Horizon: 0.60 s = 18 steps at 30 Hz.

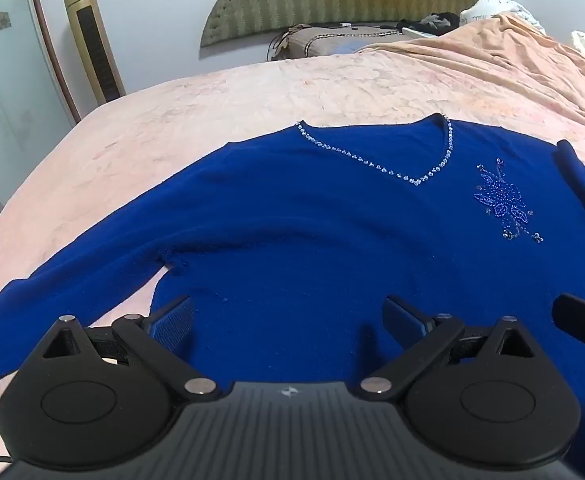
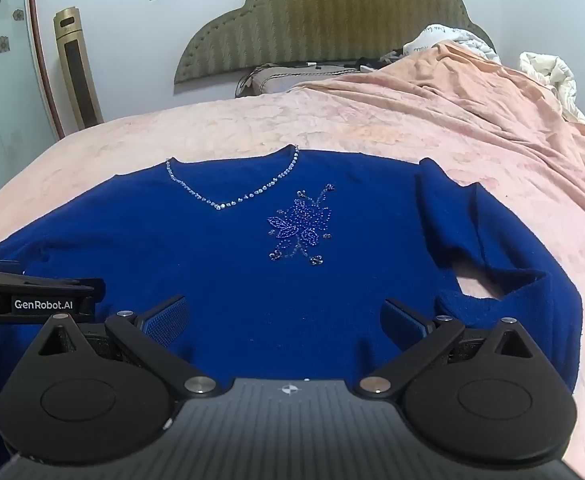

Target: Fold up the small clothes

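Two hand-held grippers hover over the garment, both with jaws spread wide and nothing between the pads. The left hand-held gripper (image 1: 288, 322) sits over the lower body of the blue sweater (image 1: 312, 240), near its hem; the right hand-held gripper (image 2: 286, 322) is in a matching position, and each device shows at the edge of the other's view, so they are close side by side.

The sweater lies face up and spread flat on the pink bed (image 2: 252, 128), beaded V-neckline (image 2: 228, 200) at 12 o'clock, beaded flower motif (image 2: 300, 228) at about 1 o'clock of the right device. One sleeve (image 1: 72, 276) stretches out toward 9 o'clock in the left view. The other sleeve (image 2: 472, 240), at 2 o'clock in the right view, is bent and partly doubled on itself.

Judgement: the flat layout suits folding; no fold of the body appears begun, and the open jaws suggest a grasp is being prepared.
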Tool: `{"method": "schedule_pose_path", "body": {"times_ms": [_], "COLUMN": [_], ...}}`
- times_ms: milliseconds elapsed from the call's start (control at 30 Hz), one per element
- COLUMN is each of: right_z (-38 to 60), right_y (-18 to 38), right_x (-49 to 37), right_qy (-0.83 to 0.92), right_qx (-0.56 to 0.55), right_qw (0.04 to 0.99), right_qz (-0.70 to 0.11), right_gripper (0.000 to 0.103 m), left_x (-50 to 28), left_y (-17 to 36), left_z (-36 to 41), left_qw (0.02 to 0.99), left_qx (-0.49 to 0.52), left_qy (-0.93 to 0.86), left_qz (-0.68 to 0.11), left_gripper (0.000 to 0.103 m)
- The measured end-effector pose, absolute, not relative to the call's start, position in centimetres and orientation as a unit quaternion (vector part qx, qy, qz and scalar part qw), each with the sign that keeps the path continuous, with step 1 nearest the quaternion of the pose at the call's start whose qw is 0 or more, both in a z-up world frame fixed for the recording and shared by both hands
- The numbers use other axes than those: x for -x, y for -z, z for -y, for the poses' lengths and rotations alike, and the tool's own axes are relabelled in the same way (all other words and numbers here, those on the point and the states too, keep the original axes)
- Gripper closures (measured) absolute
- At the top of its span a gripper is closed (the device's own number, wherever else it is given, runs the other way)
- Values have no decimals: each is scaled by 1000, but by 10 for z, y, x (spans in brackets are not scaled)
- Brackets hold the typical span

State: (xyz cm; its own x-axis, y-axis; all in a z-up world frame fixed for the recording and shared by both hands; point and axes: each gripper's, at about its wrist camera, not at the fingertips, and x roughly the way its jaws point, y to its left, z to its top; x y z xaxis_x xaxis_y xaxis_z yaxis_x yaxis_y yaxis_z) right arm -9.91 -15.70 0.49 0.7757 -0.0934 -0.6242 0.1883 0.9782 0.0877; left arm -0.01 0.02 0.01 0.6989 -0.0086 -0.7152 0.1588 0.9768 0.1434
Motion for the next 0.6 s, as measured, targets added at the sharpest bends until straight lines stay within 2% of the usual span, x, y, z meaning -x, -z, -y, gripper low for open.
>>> {"method": "schedule_pose_path", "body": {"times_ms": [600], "right_z": [156], "right_y": [-3], "right_x": [102], "right_qy": [78], "right_qx": [-70], "right_qw": [940], "right_qz": [-324], "right_gripper": [0], "left_x": [1], "left_y": [3], "left_z": [5], "left_qw": [913], "left_qx": [-96], "left_qy": [49], "left_qz": [-393], "left_gripper": [2]}}
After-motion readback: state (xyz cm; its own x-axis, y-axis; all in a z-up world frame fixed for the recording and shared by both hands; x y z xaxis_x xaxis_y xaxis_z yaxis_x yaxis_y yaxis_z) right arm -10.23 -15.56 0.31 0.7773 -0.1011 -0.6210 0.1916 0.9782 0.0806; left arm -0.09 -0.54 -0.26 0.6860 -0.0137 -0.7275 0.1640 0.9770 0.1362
